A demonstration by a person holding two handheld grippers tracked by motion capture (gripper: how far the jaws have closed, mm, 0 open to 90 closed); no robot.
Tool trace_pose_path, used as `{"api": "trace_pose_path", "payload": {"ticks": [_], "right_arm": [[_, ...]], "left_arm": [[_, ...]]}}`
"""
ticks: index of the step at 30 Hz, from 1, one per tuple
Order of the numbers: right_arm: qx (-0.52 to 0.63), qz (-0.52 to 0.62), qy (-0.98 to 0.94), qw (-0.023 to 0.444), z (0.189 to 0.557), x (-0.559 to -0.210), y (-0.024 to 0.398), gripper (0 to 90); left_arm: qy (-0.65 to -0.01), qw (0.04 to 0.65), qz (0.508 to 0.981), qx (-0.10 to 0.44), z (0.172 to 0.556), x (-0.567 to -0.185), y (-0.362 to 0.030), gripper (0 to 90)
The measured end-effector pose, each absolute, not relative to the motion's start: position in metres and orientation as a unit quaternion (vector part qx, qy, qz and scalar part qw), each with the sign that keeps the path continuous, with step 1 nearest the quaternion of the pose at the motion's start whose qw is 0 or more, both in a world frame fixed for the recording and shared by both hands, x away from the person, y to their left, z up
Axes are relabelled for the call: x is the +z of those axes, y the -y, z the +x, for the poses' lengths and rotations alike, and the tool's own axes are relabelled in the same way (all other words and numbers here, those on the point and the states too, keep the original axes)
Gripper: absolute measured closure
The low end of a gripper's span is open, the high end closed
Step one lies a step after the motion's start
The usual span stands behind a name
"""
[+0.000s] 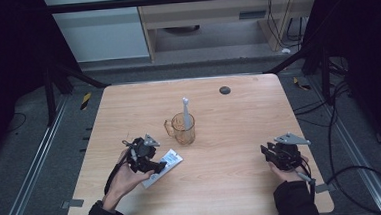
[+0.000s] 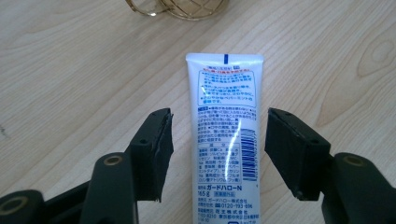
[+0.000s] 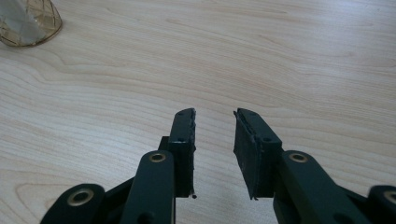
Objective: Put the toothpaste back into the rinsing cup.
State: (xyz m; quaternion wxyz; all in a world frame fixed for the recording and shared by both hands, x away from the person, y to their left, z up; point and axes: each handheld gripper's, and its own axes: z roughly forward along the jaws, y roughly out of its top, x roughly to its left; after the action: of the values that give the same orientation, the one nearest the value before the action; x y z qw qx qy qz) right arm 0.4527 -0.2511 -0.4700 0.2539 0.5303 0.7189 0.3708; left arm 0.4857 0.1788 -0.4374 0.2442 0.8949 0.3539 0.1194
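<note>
from above, on the pale wooden table [image 1: 233, 185], the left gripper [image 1: 158, 165] sits in the person's left hand [image 1: 125, 179] at the near left, right over a white toothpaste tube [image 1: 168, 164] that lies flat and slants from near left to far right. just beyond the tube stands an amber glass mug [image 1: 182, 129] with its handle to the left and a grey-white toothbrush [image 1: 186, 113] upright in it. a small dark disc [image 1: 224, 90] lies near the far edge. the right gripper [image 1: 274, 152] is held in the right hand [image 1: 285, 171] at the near right, well apart from the mug and the tube, with bare wood under it.

along the left gripper's own view, the toothpaste tube [image 2: 226, 135] lies between the two black jaws with its flat crimped end pointing away, printed text in blue and red facing up. the jaws stand wide apart and a strip of wood shows between each pad and the tube, so neither pad presses on it. the mug's base [image 2: 180, 8] shows at the top edge, near the tube's crimped end but not touching.

along the right gripper's view, the jaws stand partly apart with nothing between them, only wood grain. the mug [image 3: 28, 23] sits in the upper left corner, well away.
</note>
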Motion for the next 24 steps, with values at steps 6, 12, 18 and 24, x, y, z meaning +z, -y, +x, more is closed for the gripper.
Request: {"api": "trace_pose_path", "payload": {"ticks": [6,12,18,24], "right_arm": [[0.367,0.529,-0.723,0.252,0.454,-0.471,0.249,66.9],[0.362,0.525,-0.728,0.253,0.454,-0.471,0.246,66.1],[0.361,0.524,-0.729,0.252,0.455,-0.471,0.246,66.0],[0.360,0.526,-0.729,0.249,0.455,-0.471,0.245,66.1]], "left_arm": [[-0.348,0.219,0.905,0.108,0.490,-0.444,-0.173,40.6],[-0.345,0.194,0.913,0.100,0.494,-0.452,-0.168,40.4],[-0.346,0.186,0.915,0.089,0.498,-0.458,-0.165,40.2],[-0.350,0.178,0.916,0.075,0.501,-0.462,-0.163,41.6]]}}
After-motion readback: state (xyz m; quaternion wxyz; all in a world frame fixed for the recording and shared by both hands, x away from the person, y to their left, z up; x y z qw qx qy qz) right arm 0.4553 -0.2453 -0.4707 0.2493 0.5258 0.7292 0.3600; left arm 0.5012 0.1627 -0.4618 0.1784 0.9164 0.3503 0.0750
